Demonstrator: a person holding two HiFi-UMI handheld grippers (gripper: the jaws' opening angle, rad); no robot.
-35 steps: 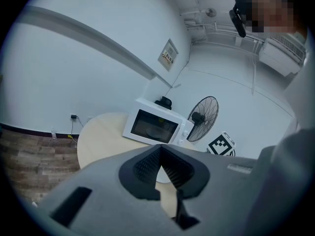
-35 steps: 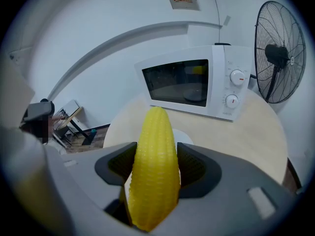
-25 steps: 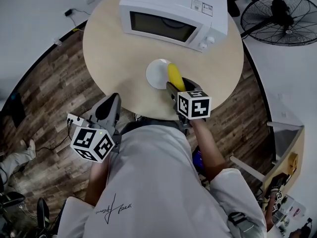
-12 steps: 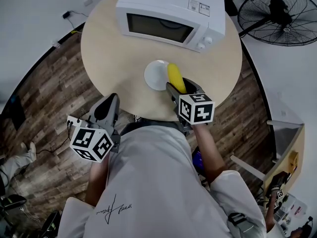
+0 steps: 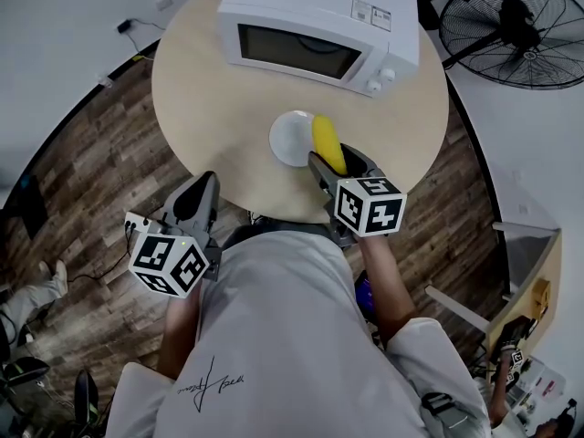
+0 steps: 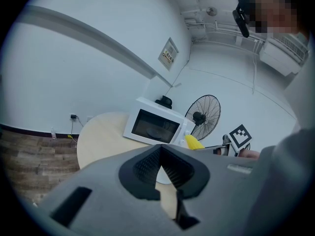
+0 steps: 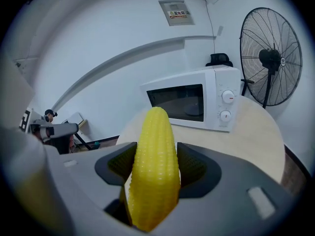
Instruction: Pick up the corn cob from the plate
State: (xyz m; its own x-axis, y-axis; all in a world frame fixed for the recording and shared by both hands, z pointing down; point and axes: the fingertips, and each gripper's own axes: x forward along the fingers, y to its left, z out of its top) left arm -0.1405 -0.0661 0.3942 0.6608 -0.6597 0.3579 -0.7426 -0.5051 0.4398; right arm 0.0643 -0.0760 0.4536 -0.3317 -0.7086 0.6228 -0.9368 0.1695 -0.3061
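My right gripper (image 5: pixel 339 161) is shut on the yellow corn cob (image 5: pixel 327 144), which sticks out past the jaws over the right rim of the white plate (image 5: pixel 287 138). In the right gripper view the corn cob (image 7: pixel 155 166) stands upright between the two dark pads (image 7: pixel 194 166), pinched at its lower half. My left gripper (image 5: pixel 196 196) hangs off the table's near-left edge, over the wooden floor. Its jaws meet with nothing between them in the left gripper view (image 6: pixel 162 168), where the corn cob (image 6: pixel 193 142) shows small at the right.
A white microwave (image 5: pixel 315 27) with its door closed stands at the back of the round wooden table (image 5: pixel 210 108), just beyond the plate. A black floor fan (image 5: pixel 511 30) stands off the table at the far right. A power strip and cables lie on the floor at the left.
The right gripper, with the corn cob in it, has drawn slightly back toward me and risen a little. The left gripper has stayed where it was.
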